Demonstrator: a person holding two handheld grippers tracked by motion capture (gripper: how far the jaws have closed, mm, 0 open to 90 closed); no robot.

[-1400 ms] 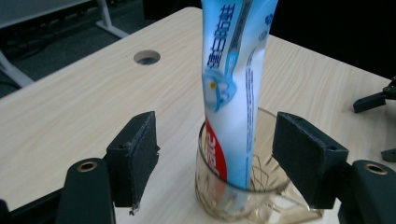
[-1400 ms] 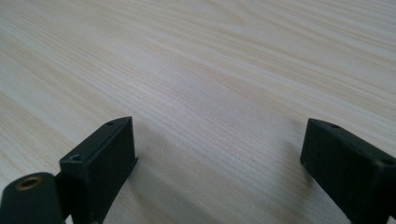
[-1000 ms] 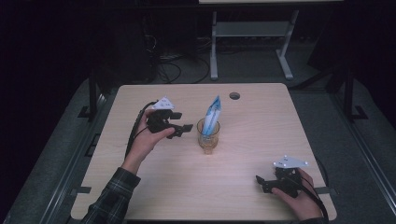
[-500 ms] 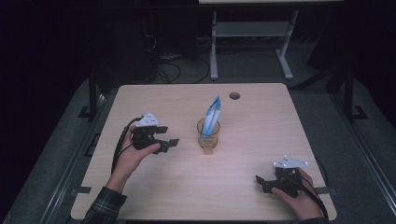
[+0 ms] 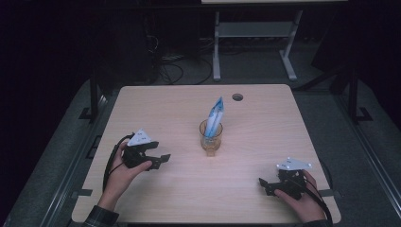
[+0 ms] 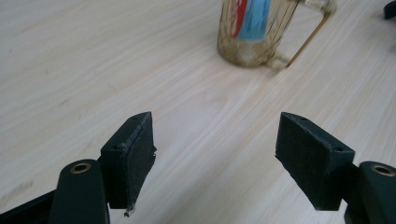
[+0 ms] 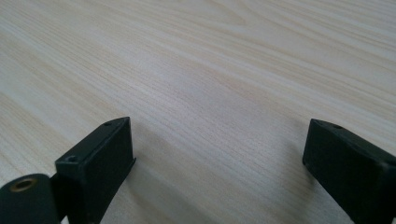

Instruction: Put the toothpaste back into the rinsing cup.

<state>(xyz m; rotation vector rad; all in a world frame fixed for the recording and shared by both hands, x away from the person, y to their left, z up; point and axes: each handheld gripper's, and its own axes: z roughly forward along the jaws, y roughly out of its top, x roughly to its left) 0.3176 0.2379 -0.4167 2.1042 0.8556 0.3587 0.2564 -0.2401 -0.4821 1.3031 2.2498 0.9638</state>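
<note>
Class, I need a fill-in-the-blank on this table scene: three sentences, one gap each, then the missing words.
1. The blue and white packet stands inside the glass ____.
2. Both the left gripper and the right gripper have their jaws ____.
3. The mug stands on the ____, between the two grippers.

Missing words: mug; open; table
</note>
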